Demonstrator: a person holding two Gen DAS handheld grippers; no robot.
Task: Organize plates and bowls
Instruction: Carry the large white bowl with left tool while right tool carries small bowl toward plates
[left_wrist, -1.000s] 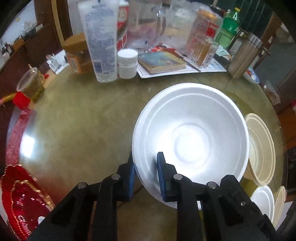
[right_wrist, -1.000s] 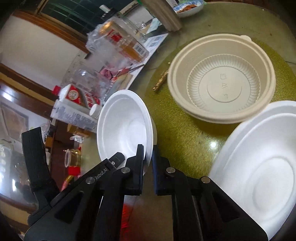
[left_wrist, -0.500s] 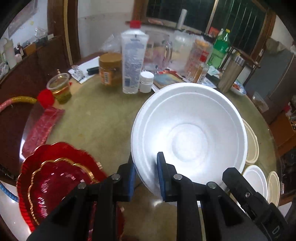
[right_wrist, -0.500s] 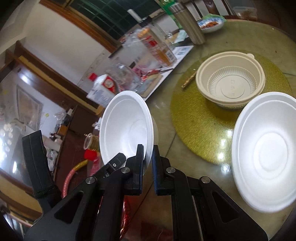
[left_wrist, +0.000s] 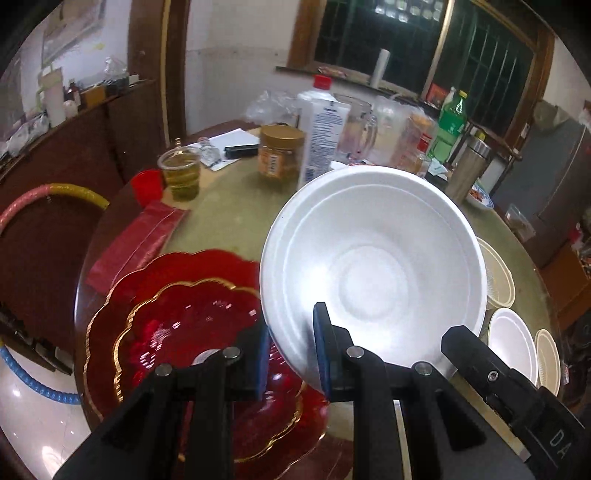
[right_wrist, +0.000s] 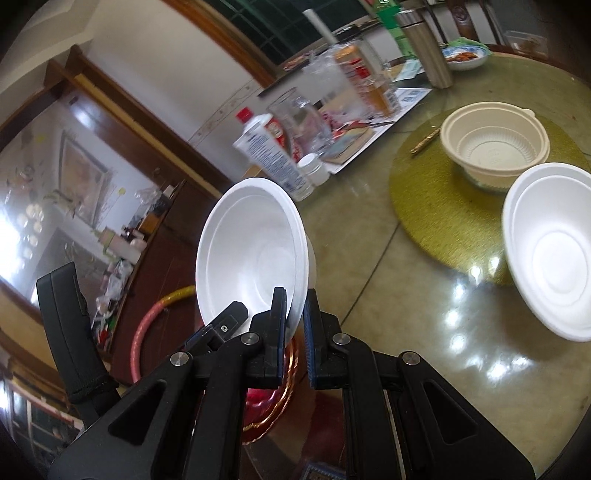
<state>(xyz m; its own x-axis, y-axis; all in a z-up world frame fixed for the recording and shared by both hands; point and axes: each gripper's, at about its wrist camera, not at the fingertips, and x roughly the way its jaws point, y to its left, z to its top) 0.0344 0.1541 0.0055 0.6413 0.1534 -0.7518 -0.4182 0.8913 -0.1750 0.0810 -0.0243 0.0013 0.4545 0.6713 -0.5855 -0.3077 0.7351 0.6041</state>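
Observation:
A white foam bowl hangs tilted above the round table, its hollow facing me. My left gripper is shut on its near rim. My right gripper is shut on the rim of the same bowl, right beside the left one. Stacked red scalloped plates with gold edges lie just below and left of the bowl. A beige plastic bowl and a second white foam bowl rest on the table to the right.
Bottles, a glass pitcher, an orange-lidded jar, a cup of tea and a steel flask crowd the table's far side. A red packet lies left. A round gold mat holds the beige bowl. The table edge runs close on the left.
Both grippers carried the bowl up and back toward the table's near-left side. The red plates came into view under it, and the far clutter and the other bowls drew away.

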